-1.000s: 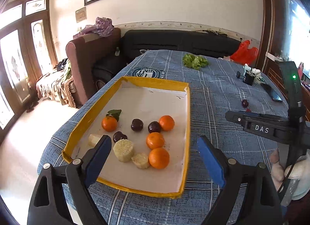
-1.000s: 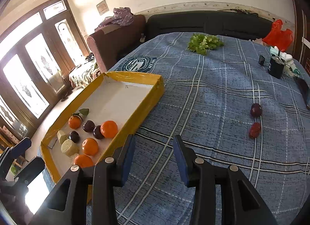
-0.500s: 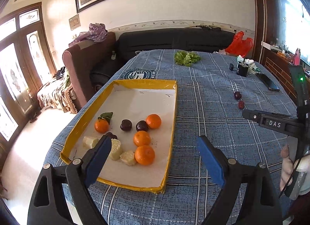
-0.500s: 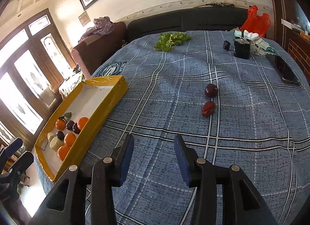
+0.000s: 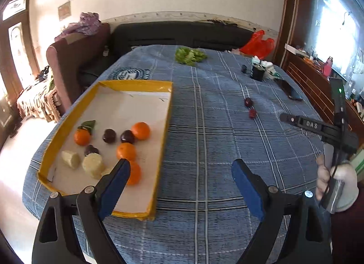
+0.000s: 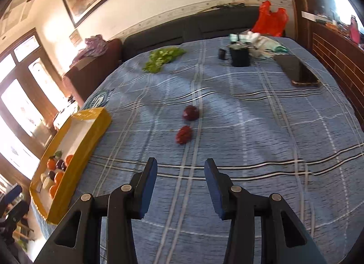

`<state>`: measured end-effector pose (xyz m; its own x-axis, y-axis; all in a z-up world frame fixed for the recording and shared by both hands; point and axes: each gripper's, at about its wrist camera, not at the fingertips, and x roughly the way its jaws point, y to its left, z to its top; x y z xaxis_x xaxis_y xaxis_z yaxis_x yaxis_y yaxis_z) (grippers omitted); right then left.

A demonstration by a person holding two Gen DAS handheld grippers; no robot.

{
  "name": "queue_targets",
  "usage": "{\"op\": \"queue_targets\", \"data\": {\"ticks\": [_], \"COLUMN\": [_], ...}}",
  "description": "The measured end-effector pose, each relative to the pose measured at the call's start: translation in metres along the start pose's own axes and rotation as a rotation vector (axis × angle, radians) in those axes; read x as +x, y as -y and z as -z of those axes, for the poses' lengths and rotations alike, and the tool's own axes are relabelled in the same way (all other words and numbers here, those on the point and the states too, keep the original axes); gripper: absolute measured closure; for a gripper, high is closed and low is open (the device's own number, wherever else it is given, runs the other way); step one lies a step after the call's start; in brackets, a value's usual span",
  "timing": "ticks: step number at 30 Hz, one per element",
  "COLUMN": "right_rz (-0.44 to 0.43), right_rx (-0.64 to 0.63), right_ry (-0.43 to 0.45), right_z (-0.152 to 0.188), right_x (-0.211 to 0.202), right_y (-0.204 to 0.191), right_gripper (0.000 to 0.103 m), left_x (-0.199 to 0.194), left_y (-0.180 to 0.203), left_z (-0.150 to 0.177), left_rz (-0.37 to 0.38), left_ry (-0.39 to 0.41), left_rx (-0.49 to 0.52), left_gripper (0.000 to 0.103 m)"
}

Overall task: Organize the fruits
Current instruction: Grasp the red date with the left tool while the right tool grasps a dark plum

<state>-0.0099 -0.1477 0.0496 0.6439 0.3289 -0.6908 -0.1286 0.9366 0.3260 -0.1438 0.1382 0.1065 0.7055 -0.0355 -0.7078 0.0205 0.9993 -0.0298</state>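
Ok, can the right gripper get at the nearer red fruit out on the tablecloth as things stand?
Probably yes. The right gripper is open and empty, the nearer red fruit lies straight ahead of it, and only bare tablecloth shows between them.

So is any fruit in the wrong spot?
Yes. Two dark red fruits lie loose on the blue tablecloth, well away from the yellow tray, where the oranges and other fruit sit. Both grippers are open and empty.

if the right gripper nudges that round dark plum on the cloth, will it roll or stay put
The dark plum looks round and smooth, so a sideways nudge would probably roll it. The wrinkled tablecloth may slow it. The open right gripper looks wide enough to straddle it, probably safer than pushing.
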Motion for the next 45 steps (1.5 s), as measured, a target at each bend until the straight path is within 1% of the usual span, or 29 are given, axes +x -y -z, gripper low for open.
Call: {"op": "queue_targets", "data": {"ticks": [3, 5, 7, 9, 10, 11, 13, 15, 19, 21, 25, 28, 29, 30, 31, 33, 35, 38, 42, 43, 44, 45], "right_rz": [0.026, 0.035, 0.037, 0.038, 0.037, 0.035, 0.036, 0.039, 0.044, 0.063, 0.103, 0.132, 0.14, 0.141, 0.129, 0.123, 0.127, 0.094, 0.04, 0.034, 0.031, 0.028], "right_rx": [0.022, 0.024, 0.022, 0.014, 0.01, 0.003, -0.008, -0.013, -0.008, -0.023, -0.05, -0.07, -0.078, -0.083, -0.079, -0.066, -0.055, -0.01, 0.047, 0.054, 0.06, 0.072], "right_ry": [-0.001, -0.007, -0.019, -0.033, -0.038, -0.045, -0.052, -0.053, -0.048, -0.055, -0.083, -0.114, -0.113, -0.101, -0.098, -0.087, -0.066, -0.04, 0.023, 0.044, 0.056, 0.067], "right_z": [-0.005, -0.008, -0.009, -0.011, -0.012, -0.013, -0.015, -0.021, -0.039, -0.049, -0.063, -0.067, -0.067, -0.067, -0.067, -0.065, -0.061, -0.055, -0.044, -0.042, -0.042, -0.042], "right_x": [0.002, 0.007, 0.013, 0.022, 0.026, 0.031, 0.039, 0.049, 0.068, 0.082, 0.111, 0.131, 0.133, 0.133, 0.131, 0.124, 0.108, 0.082, 0.049, 0.044, 0.042, 0.04], "right_y": [0.012, 0.015, 0.015, 0.013, 0.011, 0.008, 0.005, 0.001, -0.001, -0.004, -0.009, -0.013, -0.014, -0.014, -0.013, -0.009, -0.002, 0.012, 0.032, 0.037, 0.039, 0.042], "right_gripper": [0.056, 0.056, 0.056, 0.056, 0.056, 0.056, 0.056, 0.056, 0.056, 0.056, 0.056, 0.057, 0.059, 0.065, 0.073, 0.073, 0.073, 0.073, 0.073, 0.073, 0.073, 0.073], "left_x": [0.001, 0.003, 0.009, 0.017, 0.021, 0.023, 0.026, 0.027, 0.024, 0.023, 0.025, 0.027, 0.029, 0.03, 0.031, 0.037, 0.042, 0.054, 0.085, 0.095, 0.107, 0.117], "left_y": [0.017, 0.024, 0.025, 0.023, 0.022, 0.022, 0.023, 0.023, 0.022, 0.02, 0.014, 0.011, 0.011, 0.011, 0.013, 0.02, 0.029, 0.05, 0.083, 0.093, 0.103, 0.112], "left_z": [0.002, 0.003, 0.005, 0.007, 0.007, 0.009, 0.01, 0.009, 0.006, 0.005, 0.002, -0.002, -0.004, -0.006, -0.009, -0.014, -0.019, -0.029, -0.046, -0.051, -0.056, -0.061], "left_rz": [0.03, 0.025, 0.042, 0.085, 0.092, 0.094, 0.085, 0.085, 0.108, 0.12, 0.129, 0.122, 0.121, 0.119, 0.114, 0.109, 0.113, 0.139, 0.196, 0.204, 0.205, 0.196], "left_ry": [0.006, 0.003, -0.016, -0.055, -0.067, -0.076, -0.084, -0.077, -0.039, -0.025, -0.023, -0.026, -0.028, -0.027, -0.026, -0.027, -0.025, -0.021, -0.041, -0.052, -0.062, -0.074], "left_rx": [0.047, 0.061, 0.048, 0.027, 0.022, 0.026, 0.04, 0.043, 0.048, 0.046, 0.04, 0.037, 0.038, 0.041, 0.048, 0.064, 0.084, 0.117, 0.139, 0.146, 0.158, 0.172], "left_gripper": [0.013, 0.013, 0.013, 0.013, 0.015, 0.021, 0.026, 0.026, 0.026, 0.026, 0.026, 0.026, 0.026, 0.026, 0.026, 0.026, 0.026, 0.026, 0.027, 0.032, 0.041, 0.045]}}
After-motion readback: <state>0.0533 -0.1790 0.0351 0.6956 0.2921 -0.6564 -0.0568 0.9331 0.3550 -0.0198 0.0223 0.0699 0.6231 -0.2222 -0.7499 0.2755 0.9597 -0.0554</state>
